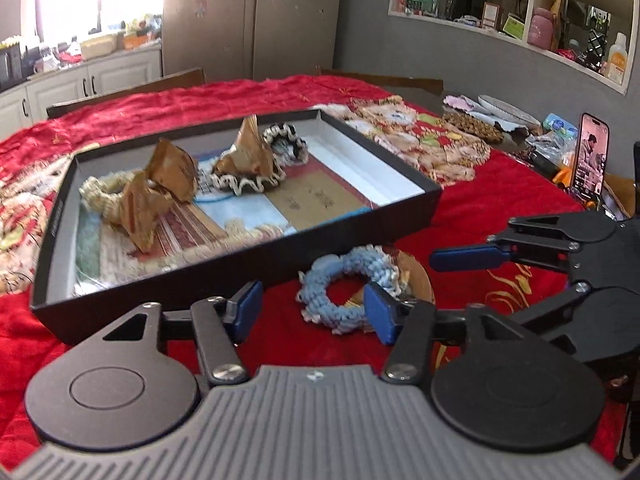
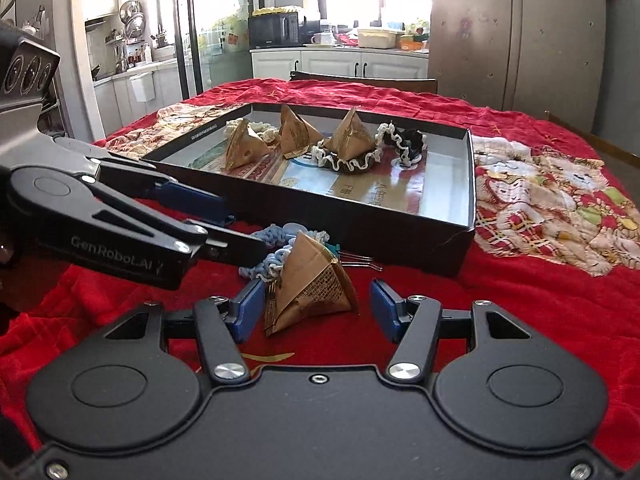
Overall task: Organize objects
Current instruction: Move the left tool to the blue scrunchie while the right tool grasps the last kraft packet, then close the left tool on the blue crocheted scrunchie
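A black shallow box (image 1: 352, 228) (image 2: 400, 236) lies on the red cloth. It holds brown pyramid packets (image 1: 172, 172) (image 2: 348, 136) and frilly knitted rings (image 1: 244, 184) (image 2: 348, 162). In front of it lie a blue knitted ring (image 1: 352, 292) (image 2: 270, 262) and one more brown pyramid packet (image 2: 308, 292). My left gripper (image 1: 314, 310) is open around the blue ring, just above it. My right gripper (image 2: 318, 308) is open around the packet. Each gripper shows in the other's view, the right one (image 1: 468, 258) and the left one (image 2: 224, 224).
A phone (image 1: 592, 156) stands upright at the table's right, among plates, bags and a beaded mat (image 1: 472, 124). Metal hairpins (image 2: 360, 262) lie by the box's front wall. A chair back (image 2: 360, 80) stands beyond the table. A patterned cloth (image 2: 540, 208) lies right of the box.
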The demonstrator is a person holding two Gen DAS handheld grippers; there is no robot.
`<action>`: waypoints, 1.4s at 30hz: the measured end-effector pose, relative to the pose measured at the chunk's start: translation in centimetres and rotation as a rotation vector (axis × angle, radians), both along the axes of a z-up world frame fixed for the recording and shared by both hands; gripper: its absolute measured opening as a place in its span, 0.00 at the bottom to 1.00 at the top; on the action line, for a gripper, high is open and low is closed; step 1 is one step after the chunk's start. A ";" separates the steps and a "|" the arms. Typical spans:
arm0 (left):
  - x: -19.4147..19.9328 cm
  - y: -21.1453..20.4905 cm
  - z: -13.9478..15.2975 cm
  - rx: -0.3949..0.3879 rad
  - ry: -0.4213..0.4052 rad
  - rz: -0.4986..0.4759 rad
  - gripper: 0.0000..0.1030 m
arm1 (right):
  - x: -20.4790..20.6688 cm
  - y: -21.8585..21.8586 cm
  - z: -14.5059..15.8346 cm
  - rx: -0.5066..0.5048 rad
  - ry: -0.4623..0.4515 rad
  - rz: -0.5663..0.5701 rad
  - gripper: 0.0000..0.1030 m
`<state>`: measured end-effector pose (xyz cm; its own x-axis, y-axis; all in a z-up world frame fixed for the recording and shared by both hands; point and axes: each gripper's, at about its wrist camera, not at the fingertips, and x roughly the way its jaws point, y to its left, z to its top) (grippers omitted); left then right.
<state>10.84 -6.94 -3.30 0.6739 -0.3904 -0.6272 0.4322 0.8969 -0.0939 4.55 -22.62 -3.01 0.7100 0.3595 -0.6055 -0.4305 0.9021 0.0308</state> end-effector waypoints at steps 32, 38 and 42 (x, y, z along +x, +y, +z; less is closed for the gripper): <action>0.5 -0.8 -0.8 -0.035 0.044 -0.031 0.16 | 0.2 0.2 -0.8 -0.007 -0.012 -0.008 0.39; -0.1 -0.6 -0.5 -0.035 0.031 -0.033 0.15 | 0.0 0.3 -0.7 -0.009 -0.018 -0.006 0.37; -0.5 -0.3 -0.2 -0.037 0.021 -0.029 0.15 | -0.2 0.3 -0.4 -0.008 -0.023 -0.001 0.33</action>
